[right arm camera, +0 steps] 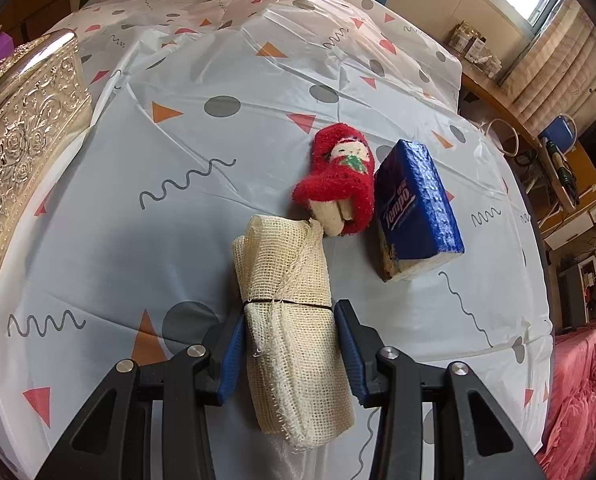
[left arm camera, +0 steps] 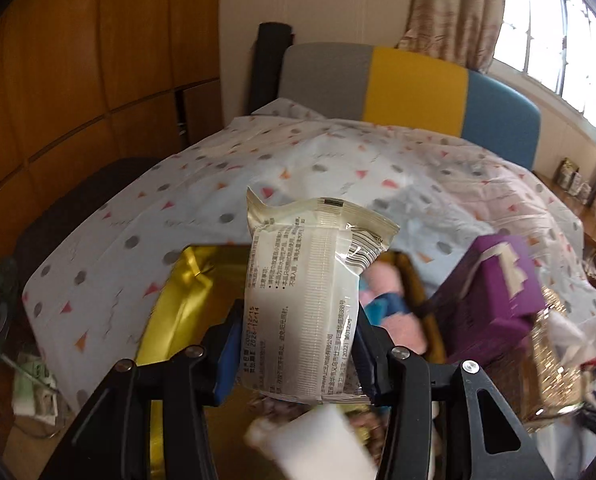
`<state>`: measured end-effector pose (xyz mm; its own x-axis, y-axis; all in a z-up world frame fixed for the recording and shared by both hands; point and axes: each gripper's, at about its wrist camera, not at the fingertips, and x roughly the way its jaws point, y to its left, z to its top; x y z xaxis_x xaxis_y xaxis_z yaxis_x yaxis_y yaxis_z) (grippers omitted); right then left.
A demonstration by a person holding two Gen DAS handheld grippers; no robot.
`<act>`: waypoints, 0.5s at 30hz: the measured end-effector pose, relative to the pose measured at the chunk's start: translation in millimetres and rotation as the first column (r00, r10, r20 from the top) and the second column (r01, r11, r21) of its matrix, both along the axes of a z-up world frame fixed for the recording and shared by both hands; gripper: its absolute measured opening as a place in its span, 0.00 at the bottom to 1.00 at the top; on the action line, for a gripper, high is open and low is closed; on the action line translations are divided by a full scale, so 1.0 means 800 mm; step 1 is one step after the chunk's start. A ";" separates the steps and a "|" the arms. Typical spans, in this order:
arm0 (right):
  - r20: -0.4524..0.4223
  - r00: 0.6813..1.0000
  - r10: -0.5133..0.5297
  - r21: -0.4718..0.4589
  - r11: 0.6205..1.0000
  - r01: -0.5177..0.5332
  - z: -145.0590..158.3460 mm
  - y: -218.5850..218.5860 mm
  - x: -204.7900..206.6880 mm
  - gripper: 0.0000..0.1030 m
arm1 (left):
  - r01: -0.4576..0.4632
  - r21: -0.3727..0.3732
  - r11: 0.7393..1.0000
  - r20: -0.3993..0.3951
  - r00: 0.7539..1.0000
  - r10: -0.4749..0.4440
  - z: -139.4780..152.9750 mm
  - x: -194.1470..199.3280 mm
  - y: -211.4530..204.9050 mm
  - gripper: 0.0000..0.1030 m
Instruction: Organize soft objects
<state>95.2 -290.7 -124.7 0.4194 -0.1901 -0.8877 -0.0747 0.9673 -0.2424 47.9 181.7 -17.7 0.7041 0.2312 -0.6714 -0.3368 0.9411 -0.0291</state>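
With the left gripper clamped on the white packet at lower centre above the gold box, release low inside it, while the right gripper, fingers apart, straddles the gauze roll at lower centre

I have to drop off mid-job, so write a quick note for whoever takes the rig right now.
Left gripper: shut on a white sealed packet, held above the gold bin, which already holds pink and blue soft items.
Right gripper: its fingers flank the gauze roll on the table; grip unclear.
Left on the table: red plush doll, blue Tempo tissue pack.
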 end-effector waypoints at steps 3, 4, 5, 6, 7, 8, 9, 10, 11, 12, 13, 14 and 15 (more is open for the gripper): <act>0.006 1.000 0.009 -0.019 1.000 -0.009 0.000 0.003 0.000 0.41 | -0.037 0.000 0.999 -0.014 0.999 0.037 -0.013 -0.018 0.018 0.48; 0.008 1.000 0.011 -0.026 1.000 -0.011 0.000 0.005 -0.001 0.41 | -0.049 0.008 0.999 -0.017 0.999 0.049 -0.017 -0.024 0.022 0.48; 0.011 1.000 0.014 -0.032 0.999 -0.013 0.000 0.006 -0.001 0.41 | -0.058 0.015 0.998 -0.020 0.998 0.058 -0.021 -0.028 0.026 0.48; 0.013 1.000 0.016 -0.038 0.999 -0.016 0.000 0.007 -0.002 0.41 | -0.062 0.014 0.998 -0.023 0.998 0.063 -0.022 -0.031 0.028 0.48; 0.016 1.000 0.018 -0.043 0.999 -0.018 0.000 0.008 -0.002 0.41 | -0.069 0.003 0.998 -0.026 0.997 0.070 -0.025 -0.035 0.033 0.48; 0.017 1.000 0.020 -0.047 0.999 -0.019 0.000 0.009 -0.003 0.41 | -0.077 -0.005 0.997 -0.028 0.997 0.077 -0.027 -0.038 0.037 0.48; 0.018 1.000 0.020 -0.050 0.999 -0.019 0.000 0.010 -0.003 0.41 | -0.083 -0.006 0.997 -0.028 0.996 0.083 -0.028 -0.039 0.039 0.48; 0.019 1.000 0.020 -0.054 0.998 -0.019 0.000 0.010 -0.003 0.41 | -0.086 -0.006 0.996 -0.027 0.996 0.086 -0.029 -0.039 0.041 0.48; 0.019 1.000 0.021 -0.058 0.998 -0.020 0.000 0.010 -0.003 0.41 | -0.086 -0.007 0.996 -0.026 0.996 0.086 -0.029 -0.039 0.042 0.48; 0.020 1.000 0.022 -0.061 0.998 -0.020 0.000 0.011 -0.003 0.41 | -0.086 -0.008 0.996 -0.024 0.996 0.086 -0.029 -0.039 0.043 0.48; 0.021 1.000 0.022 -0.063 0.998 -0.020 0.000 0.011 -0.003 0.41 | -0.086 -0.009 0.996 -0.021 0.996 0.086 -0.029 -0.039 0.043 0.48; 0.021 1.000 0.021 -0.064 0.998 -0.020 0.000 0.011 -0.003 0.41 | -0.085 -0.011 0.996 -0.016 0.996 0.085 -0.028 -0.040 0.043 0.48; 0.022 1.000 0.021 -0.066 0.998 -0.020 0.000 0.012 -0.004 0.41 | -0.084 -0.011 0.996 -0.011 0.996 0.084 -0.026 -0.039 0.042 0.48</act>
<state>92.3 -281.2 -124.8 0.4436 -0.2389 -0.8638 -0.0879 0.9476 -0.3072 16.7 215.5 -38.5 0.6752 0.2814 -0.6819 -0.4151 0.9091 -0.0358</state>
